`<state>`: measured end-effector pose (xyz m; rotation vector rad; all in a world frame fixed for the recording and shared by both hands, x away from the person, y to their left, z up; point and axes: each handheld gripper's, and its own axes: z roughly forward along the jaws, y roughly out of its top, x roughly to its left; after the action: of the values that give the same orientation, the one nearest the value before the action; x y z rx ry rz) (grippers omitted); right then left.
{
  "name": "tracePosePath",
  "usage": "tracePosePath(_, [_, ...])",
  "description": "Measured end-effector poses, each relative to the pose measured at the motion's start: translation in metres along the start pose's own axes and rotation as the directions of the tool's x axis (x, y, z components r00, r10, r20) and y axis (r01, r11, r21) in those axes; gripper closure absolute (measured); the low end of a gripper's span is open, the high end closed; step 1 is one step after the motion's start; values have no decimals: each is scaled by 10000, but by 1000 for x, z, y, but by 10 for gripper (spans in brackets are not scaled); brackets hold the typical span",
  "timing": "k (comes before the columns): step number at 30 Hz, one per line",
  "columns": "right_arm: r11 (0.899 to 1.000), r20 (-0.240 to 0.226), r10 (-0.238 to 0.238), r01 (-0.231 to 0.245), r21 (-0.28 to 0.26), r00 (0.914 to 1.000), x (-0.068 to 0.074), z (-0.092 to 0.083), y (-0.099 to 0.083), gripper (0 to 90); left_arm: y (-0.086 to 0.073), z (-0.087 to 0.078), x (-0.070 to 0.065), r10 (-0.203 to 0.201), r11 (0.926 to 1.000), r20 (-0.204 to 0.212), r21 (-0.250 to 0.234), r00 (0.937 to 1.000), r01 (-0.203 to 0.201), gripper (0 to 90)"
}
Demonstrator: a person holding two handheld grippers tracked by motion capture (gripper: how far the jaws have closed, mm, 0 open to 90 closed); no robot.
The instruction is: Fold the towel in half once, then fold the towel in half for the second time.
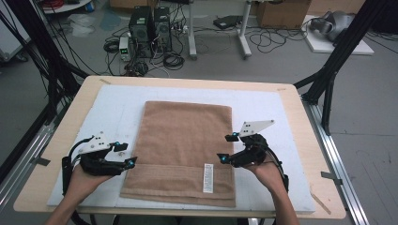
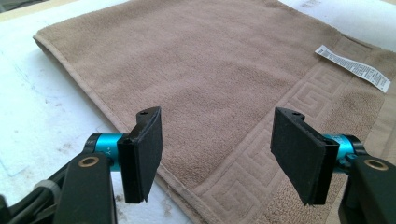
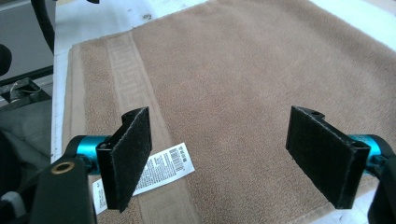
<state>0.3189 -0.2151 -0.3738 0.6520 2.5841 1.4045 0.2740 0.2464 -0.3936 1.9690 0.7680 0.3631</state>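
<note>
A folded brown towel (image 1: 185, 140) lies flat on the white mat (image 1: 117, 108), its patterned border and a white care label (image 1: 208, 178) toward the near edge. My left gripper (image 1: 126, 154) is at the towel's left edge near the front, open, with nothing between its pads. In the left gripper view, the gripper (image 2: 224, 154) hovers over the towel (image 2: 210, 70) border, and the label (image 2: 353, 67) lies farther off. My right gripper (image 1: 226, 147) is at the towel's right edge, also open and empty. In the right gripper view, the gripper (image 3: 224, 158) hangs above the towel (image 3: 261, 70), with the label (image 3: 159, 170) by its left jaw.
The mat covers most of a wooden table (image 1: 291, 93). Black frame posts (image 1: 328, 75) stand at the table's left and right back corners. On the floor beyond are computer towers (image 1: 150, 30), cables and a desk leg (image 1: 244, 33).
</note>
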Motion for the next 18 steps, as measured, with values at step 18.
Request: tracePosePath(18, [9995,51,214,-215,221,9998,-9,2,-2,221,4,5,8,-132,9998,70,150,9999,130,343])
